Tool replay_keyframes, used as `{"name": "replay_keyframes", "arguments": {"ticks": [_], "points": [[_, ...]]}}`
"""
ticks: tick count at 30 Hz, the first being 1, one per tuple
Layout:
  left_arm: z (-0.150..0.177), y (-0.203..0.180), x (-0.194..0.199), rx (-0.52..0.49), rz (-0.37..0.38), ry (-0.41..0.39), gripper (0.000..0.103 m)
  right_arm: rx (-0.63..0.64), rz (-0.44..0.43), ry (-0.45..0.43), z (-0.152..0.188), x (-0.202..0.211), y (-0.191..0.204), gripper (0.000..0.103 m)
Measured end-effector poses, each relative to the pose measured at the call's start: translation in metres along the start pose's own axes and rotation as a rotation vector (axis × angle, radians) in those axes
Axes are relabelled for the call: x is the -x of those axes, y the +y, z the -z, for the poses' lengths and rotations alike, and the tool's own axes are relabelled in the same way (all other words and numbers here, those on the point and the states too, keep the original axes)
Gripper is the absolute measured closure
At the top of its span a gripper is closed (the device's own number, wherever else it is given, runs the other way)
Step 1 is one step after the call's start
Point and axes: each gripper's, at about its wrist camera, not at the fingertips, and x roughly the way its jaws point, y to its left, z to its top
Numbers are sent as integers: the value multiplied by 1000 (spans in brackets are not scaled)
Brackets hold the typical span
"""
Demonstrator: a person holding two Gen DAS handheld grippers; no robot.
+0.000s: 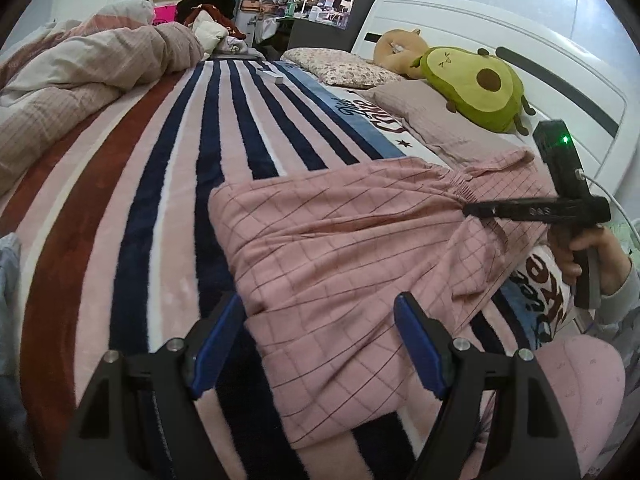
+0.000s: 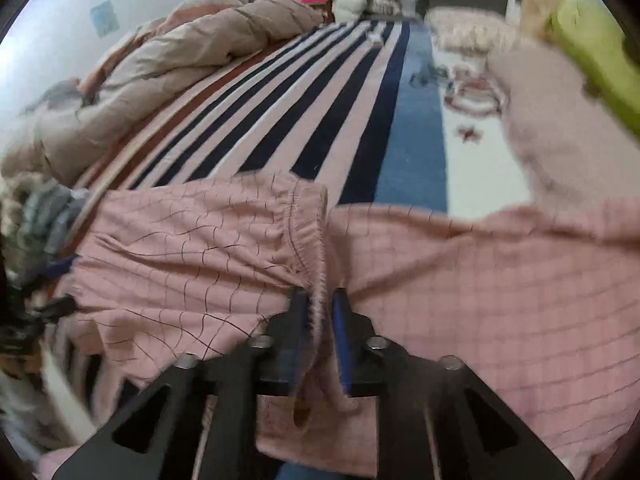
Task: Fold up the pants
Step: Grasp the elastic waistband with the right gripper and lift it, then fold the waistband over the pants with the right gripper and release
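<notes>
Pink checked pants (image 1: 340,248) lie folded on a striped blanket (image 1: 160,184). My left gripper (image 1: 320,320) is open, its blue pads on either side of the pants' near edge, holding nothing. My right gripper (image 2: 320,300) is shut on the gathered elastic waistband (image 2: 308,232) of the pants (image 2: 480,288). In the left wrist view the right gripper (image 1: 480,210) shows at the far right, pinching the waistband and lifting it a little. The right wrist view is blurred.
A crumpled beige duvet (image 1: 80,68) lies along the left of the bed. Pillows (image 1: 432,116), an avocado plush (image 1: 476,88) and a white headboard (image 1: 520,44) stand to the right. A pink cushion (image 1: 580,392) is at the near right. Grey clothes (image 2: 48,216) lie at the left.
</notes>
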Motion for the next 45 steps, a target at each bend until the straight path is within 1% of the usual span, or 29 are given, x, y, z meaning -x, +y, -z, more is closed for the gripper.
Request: {"name": "replay_keyframes", "arguments": {"ticks": [1, 2, 3, 4, 5, 6, 7, 9, 10, 12, 13, 15, 16, 17, 19, 21, 23, 25, 27, 29, 32, 35, 37, 39, 40, 42, 43, 44, 45], "points": [[-1, 1, 0, 9, 10, -2, 28, -10, -17, 3, 1, 0, -1, 44], [-2, 1, 0, 16, 18, -3, 28, -13, -23, 4, 2, 0, -3, 37], [-3, 2, 0, 21, 25, -2, 28, -6, -21, 14, 4, -3, -2, 38], [-3, 2, -1, 21, 25, 0, 28, -2, -30, 26, 5, -7, 0, 44], [-4, 1, -2, 18, 21, 3, 28, -2, -55, 38, 8, -12, 2, 62], [-4, 0, -2, 14, 18, 4, 28, 2, -80, 58, 13, -19, 5, 72], [-4, 0, -3, 11, 16, 6, 28, 11, -69, 63, 17, -23, 8, 81], [-4, -1, -3, 9, 15, 9, 28, 25, -37, 21, 19, -15, 8, 89], [-5, -1, -3, 9, 14, 10, 28, 10, -35, -5, 19, -7, 5, 96], [-6, 0, -2, 14, 12, 9, 28, -35, -22, -37, 19, 8, -2, 97], [-7, 0, -2, 15, 9, 6, 28, -28, 7, -40, 21, 11, -3, 95], [-11, -1, 0, 8, -7, -8, 28, -16, 28, 1, 26, 8, -5, 86], [-13, -2, 2, 3, -19, -19, 28, -28, 22, 7, 30, 10, -8, 72], [-17, -4, 6, -3, -36, -35, 28, -47, 18, -9, 33, 17, -13, 62], [-22, -8, 10, -10, -47, -53, 28, -103, 50, -92, 42, 46, -32, 60], [-28, -12, 13, -20, -44, -66, 28, -168, 139, -176, 50, 79, -57, 52], [-33, -18, 13, -29, -47, -75, 28, -219, 252, -255, 63, 111, -83, 40], [-40, -25, 11, -30, -43, -82, 28, -236, 396, -311, 75, 137, -105, 37], [-45, -32, 9, -28, -28, -87, 28, -271, 484, -339, 86, 152, -126, 36], [-50, -41, 6, -28, -17, -89, 28, -304, 477, -349, 94, 157, -143, 36], [-56, -55, 0, -31, -23, -85, 28, -319, 393, -349, 98, 150, -159, 36], [-61, -67, -5, -35, -22, -81, 28, -293, 346, -352, 94, 133, -159, 36], [-64, -72, -7, -40, -22, -80, 28, -251, 362, -379, 90, 127, -153, 37], [-66, -76, -9, -45, -25, -80, 28, -200, 383, -415, 86, 123, -144, 43], [-67, -77, -9, -46, -26, -81, 28, -172, 388, -429, 82, 119, -139, 49], [-68, -79, -10, -45, -24, -84, 28, -134, 407, -426, 74, 112, -133, 58], [-68, -78, -9, -43, -21, -86, 28, -120, 424, -426, 69, 108, -131, 70], [-68, -78, -8, -41, -18, -89, 28, -114, 429, -425, 66, 104, -131, 92], [-67, -78, -7, -40, -18, -92, 28, -114, 418, -417, 63, 101, -131, 99]]}}
